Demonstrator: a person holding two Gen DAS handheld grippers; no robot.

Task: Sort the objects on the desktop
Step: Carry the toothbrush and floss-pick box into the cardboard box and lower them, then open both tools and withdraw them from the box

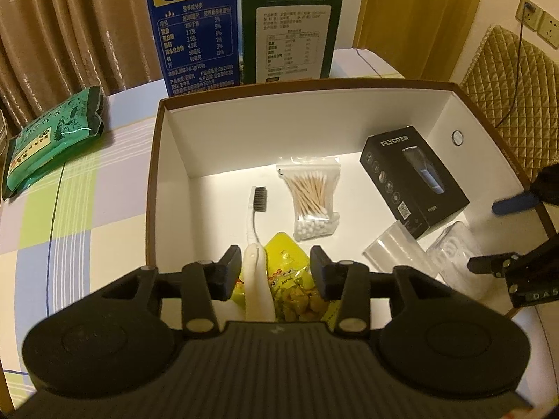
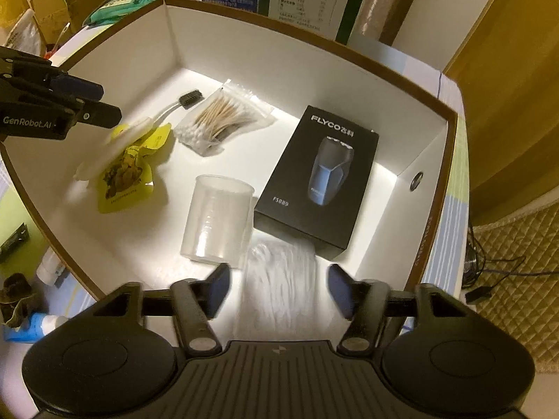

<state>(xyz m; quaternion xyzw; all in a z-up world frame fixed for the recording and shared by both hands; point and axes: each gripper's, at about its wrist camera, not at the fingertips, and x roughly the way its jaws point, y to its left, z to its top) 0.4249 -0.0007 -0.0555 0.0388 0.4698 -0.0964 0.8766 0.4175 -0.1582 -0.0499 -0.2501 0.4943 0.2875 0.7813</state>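
Observation:
A white-lined box (image 1: 167, 160) (image 2: 429, 146) holds a toothbrush (image 1: 254, 209), a bag of cotton swabs (image 1: 312, 199) (image 2: 216, 118), a black FLYCO shaver box (image 1: 412, 181) (image 2: 321, 174), a clear cup (image 1: 394, 251) (image 2: 216, 216), a yellow snack pouch (image 1: 290, 269) (image 2: 125, 171) and a clear bag of white floss picks (image 2: 279, 282). My left gripper (image 1: 276, 272) (image 2: 101, 104) is open above the pouch, with a blurred white object (image 1: 256, 279) (image 2: 115, 146) between its fingers, apart from them. My right gripper (image 2: 277, 289) (image 1: 489, 237) is open over the blurred floss bag.
A green tea packet (image 1: 52, 139) lies on the checked tablecloth left of the box. Two tall cartons (image 1: 195, 24) (image 1: 290, 31) stand behind it. A quilted chair (image 1: 506, 80) is at the right. Small tubes and wrappers (image 2: 31, 321) lie outside the box's near left side.

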